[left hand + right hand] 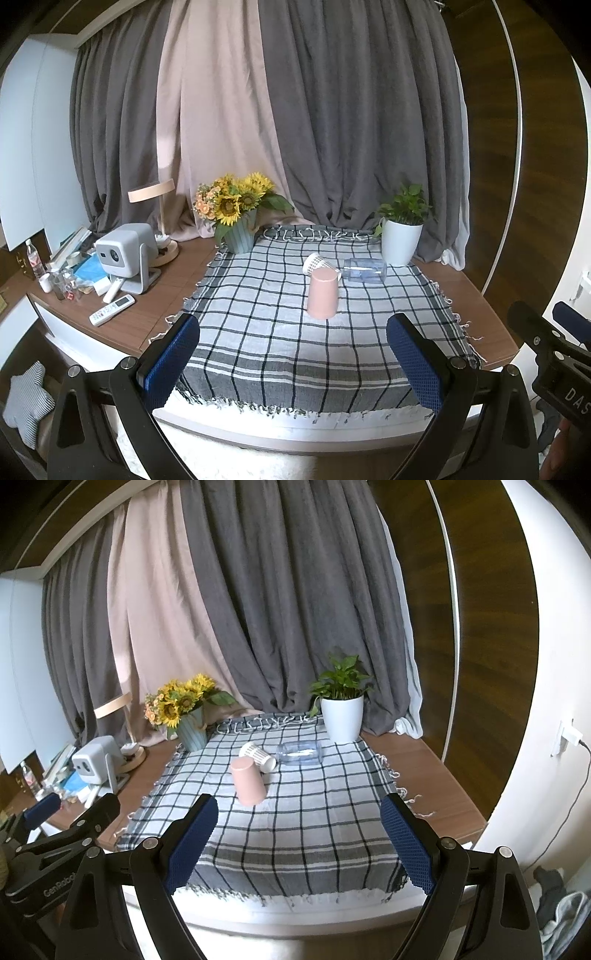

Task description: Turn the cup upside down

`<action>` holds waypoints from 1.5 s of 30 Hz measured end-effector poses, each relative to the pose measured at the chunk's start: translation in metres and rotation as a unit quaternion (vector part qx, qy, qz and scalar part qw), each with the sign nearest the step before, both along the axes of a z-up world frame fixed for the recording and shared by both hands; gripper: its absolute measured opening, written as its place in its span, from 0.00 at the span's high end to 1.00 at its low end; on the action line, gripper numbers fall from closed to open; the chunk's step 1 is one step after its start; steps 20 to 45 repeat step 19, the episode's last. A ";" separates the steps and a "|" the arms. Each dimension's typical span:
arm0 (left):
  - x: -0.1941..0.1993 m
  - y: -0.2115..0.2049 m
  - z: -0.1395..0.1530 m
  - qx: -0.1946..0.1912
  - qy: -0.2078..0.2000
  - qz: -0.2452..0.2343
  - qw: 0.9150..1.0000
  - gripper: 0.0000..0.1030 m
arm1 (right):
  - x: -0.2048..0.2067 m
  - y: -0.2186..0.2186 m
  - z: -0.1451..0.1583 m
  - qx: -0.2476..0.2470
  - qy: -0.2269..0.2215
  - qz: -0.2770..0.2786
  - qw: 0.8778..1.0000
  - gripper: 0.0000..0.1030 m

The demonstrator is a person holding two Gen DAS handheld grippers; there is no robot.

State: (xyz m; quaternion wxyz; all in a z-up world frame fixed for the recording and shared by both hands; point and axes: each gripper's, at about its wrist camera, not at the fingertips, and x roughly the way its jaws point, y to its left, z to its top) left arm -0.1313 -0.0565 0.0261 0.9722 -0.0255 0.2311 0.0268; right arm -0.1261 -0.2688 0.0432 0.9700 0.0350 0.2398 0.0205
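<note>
Matt pink cup [322, 293], woven tablecloth [280, 343]

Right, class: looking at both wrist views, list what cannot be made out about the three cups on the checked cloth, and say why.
- Pink cup: closed end faces up in both views; its other end is hidden against the cloth.
- Patterned paper cup: its middle is hidden behind the pink cup; the print is too small to read.
- Clear cup, lying down: whether it holds anything is unclear through its reflections.
</note>
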 end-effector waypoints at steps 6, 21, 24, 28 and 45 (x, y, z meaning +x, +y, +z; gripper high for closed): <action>0.001 0.000 0.000 0.000 0.001 -0.001 1.000 0.00 | 0.000 0.000 -0.001 -0.001 -0.001 0.000 1.000 0.13; 0.002 0.000 -0.003 -0.006 0.005 -0.001 1.000 0.00 | 0.003 -0.001 -0.003 -0.001 0.003 0.002 1.000 0.13; 0.002 0.000 -0.003 -0.006 0.005 -0.001 1.000 0.00 | 0.003 -0.001 -0.003 -0.001 0.003 0.002 1.000 0.13; 0.002 0.000 -0.003 -0.006 0.005 -0.001 1.000 0.00 | 0.003 -0.001 -0.003 -0.001 0.003 0.002 1.000 0.13; 0.002 0.000 -0.003 -0.006 0.005 -0.001 1.000 0.00 | 0.003 -0.001 -0.003 -0.001 0.003 0.002 1.000 0.13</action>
